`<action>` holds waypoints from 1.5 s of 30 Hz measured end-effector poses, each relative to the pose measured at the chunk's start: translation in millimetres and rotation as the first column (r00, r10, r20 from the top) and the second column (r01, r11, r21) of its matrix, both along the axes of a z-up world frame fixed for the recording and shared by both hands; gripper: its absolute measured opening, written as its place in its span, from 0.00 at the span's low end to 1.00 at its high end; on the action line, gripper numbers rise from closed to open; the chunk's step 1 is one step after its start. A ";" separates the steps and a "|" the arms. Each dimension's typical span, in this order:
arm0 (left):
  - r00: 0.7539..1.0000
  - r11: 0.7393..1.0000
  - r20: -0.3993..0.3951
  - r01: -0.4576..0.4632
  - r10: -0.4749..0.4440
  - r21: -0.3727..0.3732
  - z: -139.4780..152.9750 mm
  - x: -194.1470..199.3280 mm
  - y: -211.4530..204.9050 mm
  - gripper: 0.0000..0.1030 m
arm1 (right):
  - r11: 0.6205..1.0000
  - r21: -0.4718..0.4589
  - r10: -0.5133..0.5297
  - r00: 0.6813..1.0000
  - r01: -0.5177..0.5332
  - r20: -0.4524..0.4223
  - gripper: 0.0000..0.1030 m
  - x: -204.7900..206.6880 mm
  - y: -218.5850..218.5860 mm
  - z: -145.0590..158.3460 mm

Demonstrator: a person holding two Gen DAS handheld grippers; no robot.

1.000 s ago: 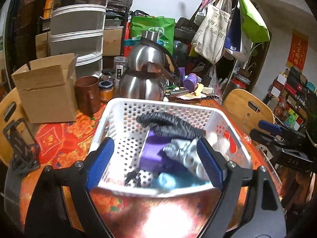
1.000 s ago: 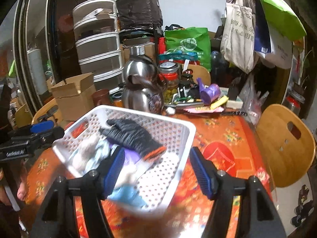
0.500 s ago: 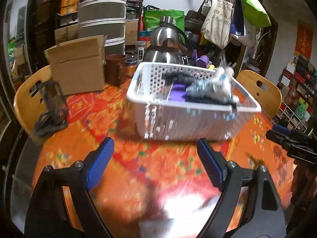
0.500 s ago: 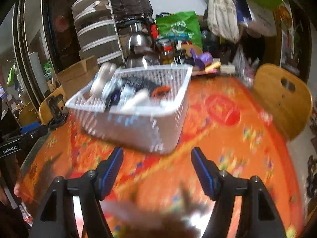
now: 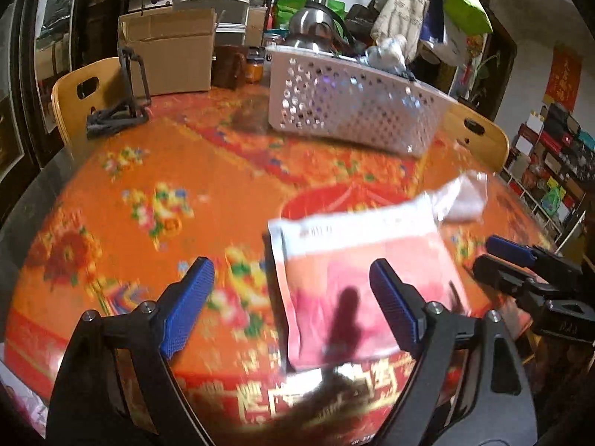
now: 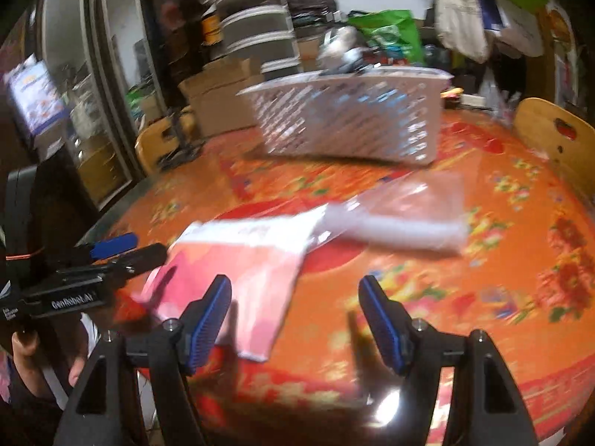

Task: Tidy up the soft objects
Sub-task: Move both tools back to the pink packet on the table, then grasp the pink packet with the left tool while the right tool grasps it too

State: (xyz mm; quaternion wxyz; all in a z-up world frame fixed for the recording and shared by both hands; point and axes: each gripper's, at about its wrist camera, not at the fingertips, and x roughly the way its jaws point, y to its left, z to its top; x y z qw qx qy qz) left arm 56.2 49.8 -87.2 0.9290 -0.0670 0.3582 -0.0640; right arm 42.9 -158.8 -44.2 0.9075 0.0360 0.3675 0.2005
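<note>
Both pairs of blue-padded jaws stand wide apart with nothing between them: the left gripper (image 5: pixel 292 304) hangs low over the near part of the tabletop, and the right gripper (image 6: pixel 295 325) does the same just to its right, each seen side-on from the other's camera.

Nearest, directly ahead of the left gripper, lies a flat rectangular soft packet, white along its far edge and pink-red over the rest (image 5: pixel 366 278). It rests flat on the orange-red flowered tabletop (image 5: pixel 148 204); in the right wrist view the same packet (image 6: pixel 245 260) sits to the left of that gripper's left finger, whose pad overlaps its near corner in the picture. Whether they touch I cannot tell.

Just beyond the packet's far right corner lies a clear plastic bag holding something pale and rolled (image 6: pixel 401 219), its near end touching or overlapping the packet; motion blur hides the detail.

Further back stands a white perforated plastic basket (image 5: pixel 353 104) on the far half of the tabletop, well apart from the packet. Soft things are heaped inside, a grey-white bundle (image 5: pixel 386 54) rising above its rim, with purple showing through the holes.

Behind the basket are a steel kettle (image 5: pixel 316 22), a brown mug (image 5: pixel 228 65), a brown cardboard box (image 5: pixel 171 52), and a wooden chair (image 5: pixel 80 93) at the left edge.
</note>
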 end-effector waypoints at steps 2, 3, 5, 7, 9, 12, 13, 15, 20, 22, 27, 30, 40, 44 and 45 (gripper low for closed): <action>1.000 1.000 -0.004 0.011 -0.011 0.000 -7.1 -6.4 -2.8 0.82 | 1.000 -0.004 0.026 1.000 -0.026 -0.018 0.68 -1.7 8.9 -6.1; 1.000 1.000 -0.008 0.016 -0.016 -0.006 -10.6 -9.4 -2.9 0.82 | 0.999 -0.011 0.034 0.999 -0.035 -0.023 0.67 -1.9 13.1 -8.6; 1.000 1.000 -0.013 0.018 -0.018 -0.005 -16.4 -9.7 -4.3 0.82 | 0.998 -0.018 0.051 0.998 -0.052 -0.032 0.59 -1.4 18.5 -12.3; 1.000 1.000 -0.001 0.025 -0.025 0.002 -20.6 -12.4 -5.2 0.82 | 0.998 -0.029 0.058 0.998 -0.059 -0.027 0.56 -1.5 21.2 -12.7; 0.999 0.999 0.005 0.033 -0.033 0.009 -21.9 -14.0 -6.9 0.83 | 0.997 -0.038 0.068 0.997 -0.069 -0.022 0.52 -2.6 24.4 -13.7; 0.999 0.999 0.013 0.053 -0.053 0.010 -23.4 -12.6 -9.7 0.84 | 0.995 -0.042 0.089 0.996 -0.089 -0.013 0.46 -2.4 27.4 -15.0; 0.998 0.998 0.014 0.060 -0.060 0.006 -21.0 -9.6 -10.3 0.84 | 0.995 -0.042 0.095 0.995 -0.095 -0.012 0.42 -2.5 27.4 -15.3; 0.997 0.997 0.016 0.081 -0.082 0.009 -19.4 -7.7 -14.4 0.84 | 0.993 -0.035 0.111 0.994 -0.111 -0.014 0.35 -3.2 28.6 -15.2; 0.989 0.990 0.036 0.140 -0.140 0.005 -17.7 -7.8 -26.0 0.55 | 0.990 -0.057 0.128 0.992 -0.128 0.001 0.26 -5.8 31.7 -16.5; 0.989 0.989 0.029 0.145 -0.145 -0.009 -15.7 -7.7 -29.2 0.53 | 0.988 -0.060 0.143 0.990 -0.142 0.005 0.21 -7.6 33.2 -16.6; 0.990 0.991 0.034 0.134 -0.134 -0.003 -13.1 -13.3 -34.4 0.42 | 0.985 -0.061 0.163 0.987 -0.162 0.014 0.12 -10.7 35.9 -17.5; 0.990 0.991 0.045 0.131 -0.132 0.011 -12.7 -21.4 -35.2 0.34 | 0.983 -0.070 0.170 0.985 -0.168 0.025 0.08 -13.6 37.2 -15.9; 0.991 0.994 0.081 0.112 -0.111 -0.004 -3.4 -35.8 -27.4 0.21 | 0.980 -0.059 0.192 0.980 -0.189 0.047 0.06 -21.1 36.7 -7.3; 0.989 0.995 0.107 0.102 -0.102 0.005 6.3 -39.2 -28.7 0.18 | 0.982 -0.045 0.189 0.979 -0.185 0.080 0.06 -24.6 30.7 3.0; 0.989 0.995 0.113 0.099 -0.099 0.005 8.5 -39.5 -29.4 0.17 | 0.982 -0.045 0.187 0.979 -0.184 0.085 0.06 -25.1 30.1 4.3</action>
